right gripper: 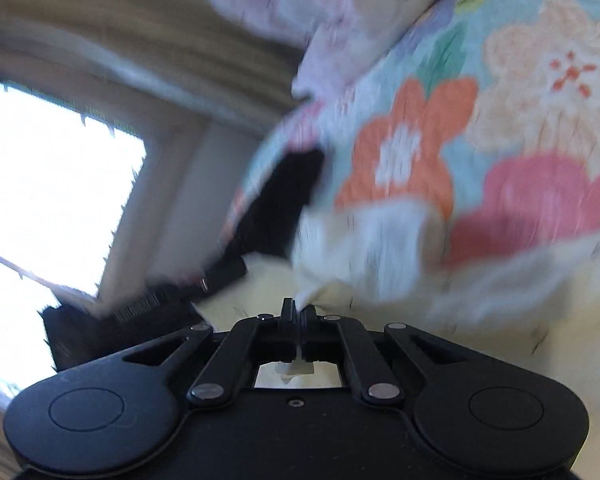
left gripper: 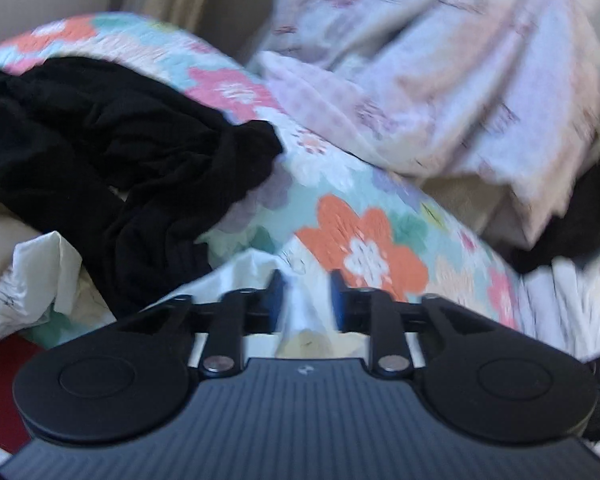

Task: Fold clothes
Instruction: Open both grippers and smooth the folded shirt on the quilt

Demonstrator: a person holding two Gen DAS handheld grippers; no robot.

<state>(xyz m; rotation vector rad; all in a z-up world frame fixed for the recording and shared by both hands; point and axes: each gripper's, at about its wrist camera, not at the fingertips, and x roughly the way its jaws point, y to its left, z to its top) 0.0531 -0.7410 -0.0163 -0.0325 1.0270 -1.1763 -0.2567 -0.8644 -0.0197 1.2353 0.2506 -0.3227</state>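
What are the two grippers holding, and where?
Both hold the white cloth: the right gripper pinches its edge, the left gripper a bunched fold.

We've got two matte black grippers here: the left gripper [left gripper: 306,296] has a ribbed grey-blue body, blue pads on its jaws, round side discs and silver rivets, while the right gripper [right gripper: 298,312] is plain black with matching discs.

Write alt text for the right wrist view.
The right tongs are shut on a fold of white cloth that lies over a floral quilt. A black garment sits left of it, with a bright window at far left; the picture is motion-blurred.
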